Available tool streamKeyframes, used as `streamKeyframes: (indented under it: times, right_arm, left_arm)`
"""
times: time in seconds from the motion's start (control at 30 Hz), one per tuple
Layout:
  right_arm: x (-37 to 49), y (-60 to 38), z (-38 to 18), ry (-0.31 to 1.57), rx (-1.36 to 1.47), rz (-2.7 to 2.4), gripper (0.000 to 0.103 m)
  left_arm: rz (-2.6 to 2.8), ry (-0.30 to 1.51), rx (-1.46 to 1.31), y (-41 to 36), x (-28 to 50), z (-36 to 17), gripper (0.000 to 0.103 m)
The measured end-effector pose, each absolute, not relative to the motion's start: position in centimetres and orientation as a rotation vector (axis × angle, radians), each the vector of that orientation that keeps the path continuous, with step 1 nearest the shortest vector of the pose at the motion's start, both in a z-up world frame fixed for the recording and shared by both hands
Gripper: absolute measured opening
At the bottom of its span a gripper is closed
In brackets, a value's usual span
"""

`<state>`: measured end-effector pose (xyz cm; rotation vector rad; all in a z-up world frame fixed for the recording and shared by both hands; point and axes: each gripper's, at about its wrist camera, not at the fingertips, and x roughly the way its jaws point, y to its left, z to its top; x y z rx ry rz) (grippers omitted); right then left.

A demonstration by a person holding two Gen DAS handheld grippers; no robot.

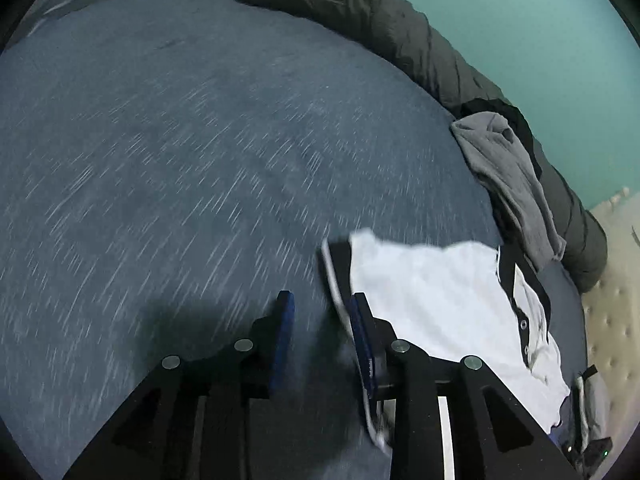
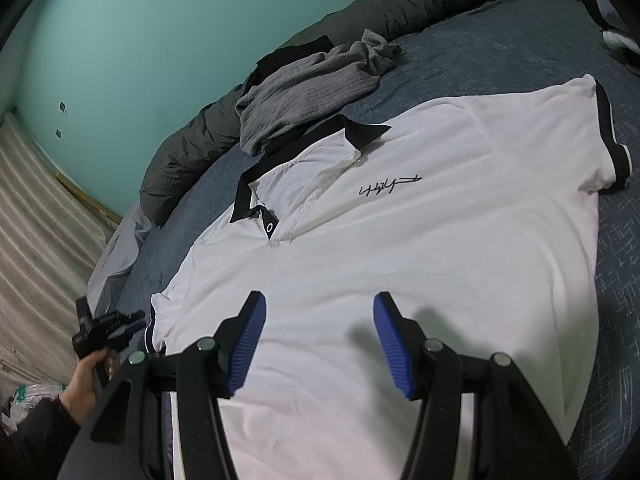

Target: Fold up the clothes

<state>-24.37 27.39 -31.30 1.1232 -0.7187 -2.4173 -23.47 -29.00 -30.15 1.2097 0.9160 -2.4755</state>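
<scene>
A white polo shirt (image 2: pixel 420 240) with a black collar and black cuffs lies spread face up on the blue bed cover (image 2: pixel 540 40). My right gripper (image 2: pixel 320 298) hovers open over its lower chest, with nothing gripped. My left gripper (image 1: pixel 322 298) is open beside the shirt (image 1: pixel 432 300). Its right finger is next to the black-cuffed sleeve (image 1: pixel 336 264), and only bed cover shows between the pads. In the right wrist view a hand (image 2: pixel 86 384) holds the left gripper (image 2: pixel 132 318) just off the sleeve cuff (image 2: pixel 154 332).
A crumpled grey garment (image 2: pixel 312 80) lies above the collar, against a rolled dark quilt (image 2: pixel 192 140) along the teal wall. Another black and white item (image 2: pixel 612 20) sits at the far bed corner. Wide blue bed cover (image 1: pixel 180 140) stretches left of the shirt. Bare beige mattress (image 1: pixel 612 300) shows.
</scene>
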Motion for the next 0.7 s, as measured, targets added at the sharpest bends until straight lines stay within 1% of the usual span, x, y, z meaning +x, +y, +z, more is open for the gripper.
streamKeyframes:
  times: [0.13, 0.33, 0.4, 0.53, 0.63, 0.7]
  right_arm:
    - [-24.5, 27.4, -31.6, -0.719, 1.132, -2.42, 0.057]
    - [-24.7, 27.5, -31.9, -0.716, 1.14, -2.42, 0.057]
    - [-24.7, 27.4, -31.9, -0.715, 1.14, -2.419, 0.057]
    - [-24.7, 27.2, -31.9, -0.712, 1.141, -2.417, 0.057]
    - [-24.7, 27.3, -31.9, -0.716, 1.136, -2.417, 0.057]
    - [-24.7, 27.3, -31.9, -0.718, 1.136, -2.417, 0.057]
  left_arm:
    - [-2.486, 0.903, 1.208, -29.8, -25.9, -31.0, 0.033]
    - [-2.525, 0.955, 1.205, -29.7, -26.9, -32.0, 0.032]
    - [-2.542, 0.964, 1.213, -29.6, -26.9, -32.1, 0.018]
    - [-2.561, 0.938, 1.199, -29.3, -26.2, -31.1, 0.003]
    - [-2.552, 0.928, 1.179, -29.3, -25.1, -30.3, 0.003]
    - [-2.514, 0.96, 1.181, -29.8, -24.5, -30.3, 0.003]
